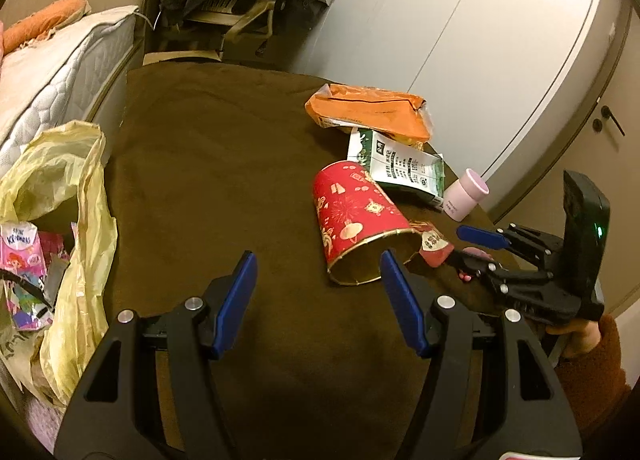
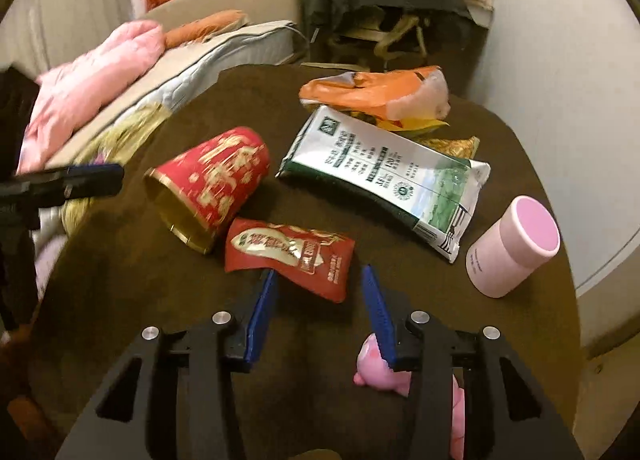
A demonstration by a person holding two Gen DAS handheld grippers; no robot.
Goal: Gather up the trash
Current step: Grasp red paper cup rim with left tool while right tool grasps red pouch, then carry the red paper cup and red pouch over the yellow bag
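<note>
Lying on its side mid-table on the brown cloth (image 2: 168, 324), the red paper cup with gold rim (image 2: 210, 184), touching the small red foil sachet (image 2: 290, 254) just beside its mouth, with the green-and-white carton (image 2: 384, 180) and orange wrapper (image 2: 376, 92) beyond it. Spread wide and empty at that sachet, the right gripper (image 2: 318, 280). Likewise gaping and empty near the cup's rim, the left gripper (image 1: 316, 260), with the yellow plastic bag (image 1: 76, 196) far off the cup's other side.
</note>
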